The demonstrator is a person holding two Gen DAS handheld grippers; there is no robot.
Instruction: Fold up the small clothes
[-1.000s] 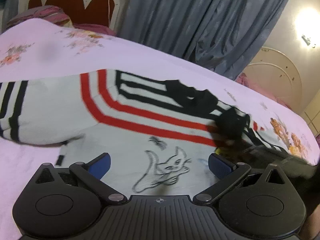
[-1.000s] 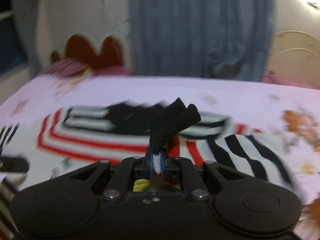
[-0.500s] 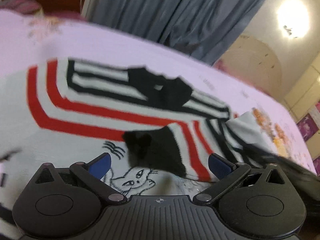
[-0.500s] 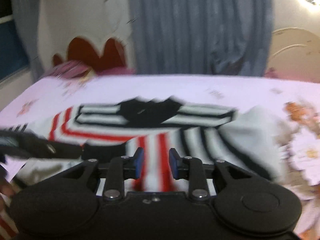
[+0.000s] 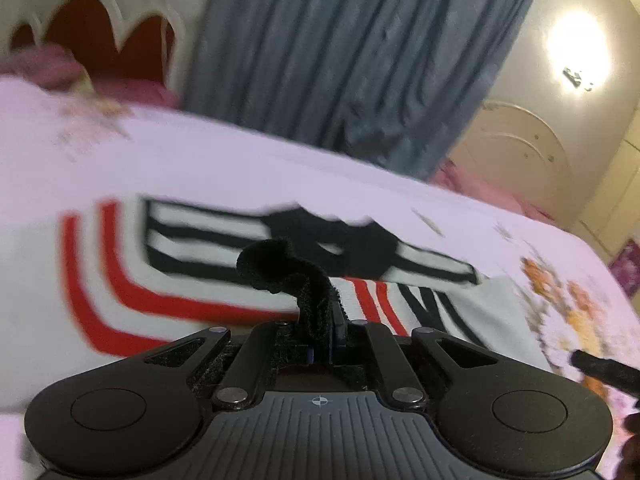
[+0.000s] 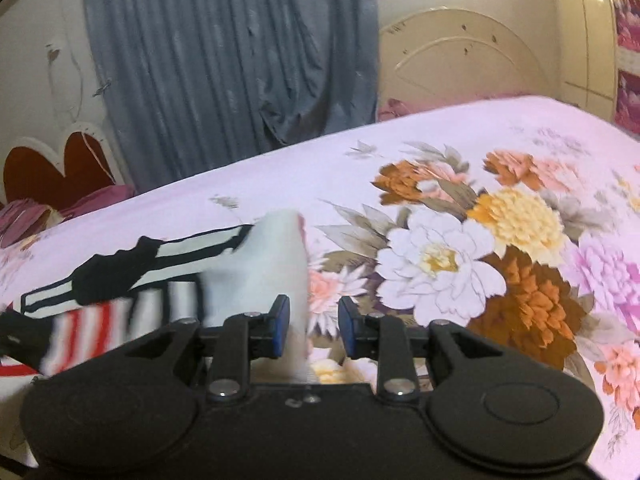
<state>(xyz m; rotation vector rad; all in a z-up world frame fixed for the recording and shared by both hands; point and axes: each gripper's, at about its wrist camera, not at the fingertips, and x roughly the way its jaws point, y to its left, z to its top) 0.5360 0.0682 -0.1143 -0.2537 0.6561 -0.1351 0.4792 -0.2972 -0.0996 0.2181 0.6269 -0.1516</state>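
Note:
A small white sweater (image 5: 192, 280) with red and black stripes and a black collar lies spread on the bed. My left gripper (image 5: 322, 344) is shut on the sweater's black cuff (image 5: 288, 268), which sticks up between the fingers. In the right wrist view the sweater (image 6: 260, 264) lies at the left, its right sleeve folded inward. My right gripper (image 6: 312, 326) is open and empty, just right of the sweater's white edge, over the bedsheet.
The bed has a pale pink sheet (image 6: 500, 248) with large printed flowers. A grey curtain (image 5: 360, 60) hangs behind it. A red-and-white headboard (image 5: 92, 48) and pink pillows (image 6: 24, 216) are at the far left. A cream footboard (image 6: 460, 72) stands at the right.
My right gripper let go of the black cuff after carrying the sleeve across, then swung right. My left gripper, open before, has closed on the black cuff.

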